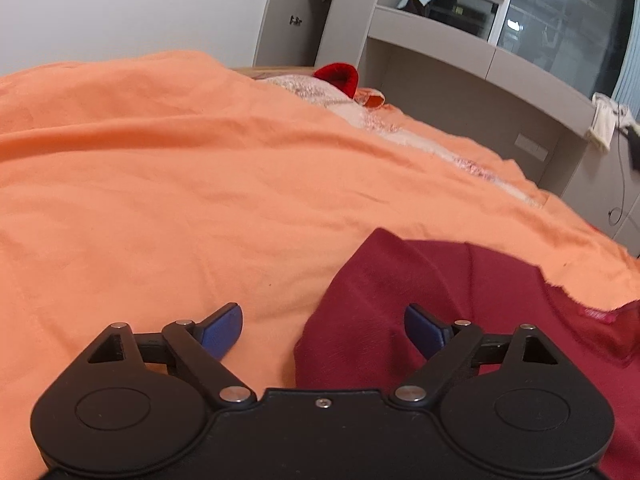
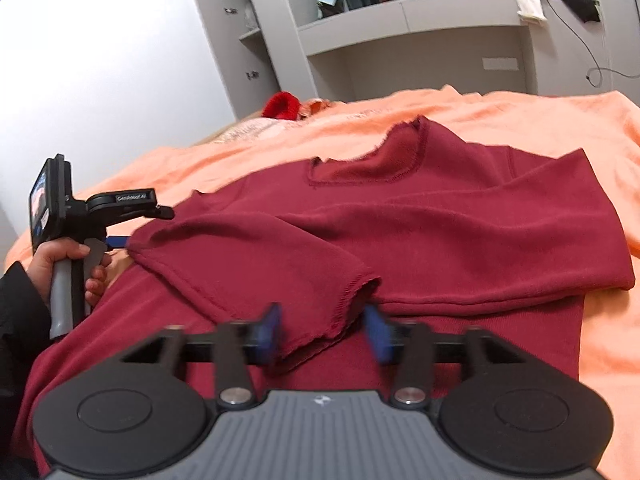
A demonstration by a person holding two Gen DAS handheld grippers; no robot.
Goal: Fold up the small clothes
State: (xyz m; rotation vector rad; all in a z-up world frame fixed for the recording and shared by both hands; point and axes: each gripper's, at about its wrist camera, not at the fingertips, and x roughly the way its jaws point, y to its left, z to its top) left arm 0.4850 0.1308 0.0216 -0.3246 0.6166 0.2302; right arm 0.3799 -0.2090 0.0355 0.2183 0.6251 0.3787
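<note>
A dark red sweater lies flat on an orange bedsheet, collar away from me, both sleeves folded across the body. My right gripper is open, its blue pads either side of the near sleeve cuff, blurred. My left gripper is open at the sweater's left edge, one pad over the sheet and one over the red fabric. In the right wrist view the left gripper sits at the fold of the left sleeve, held by a hand.
A red knit item and a pale patterned cloth lie at the far end of the bed. Grey shelving and a window stand behind the bed. Orange sheet spreads left of the sweater.
</note>
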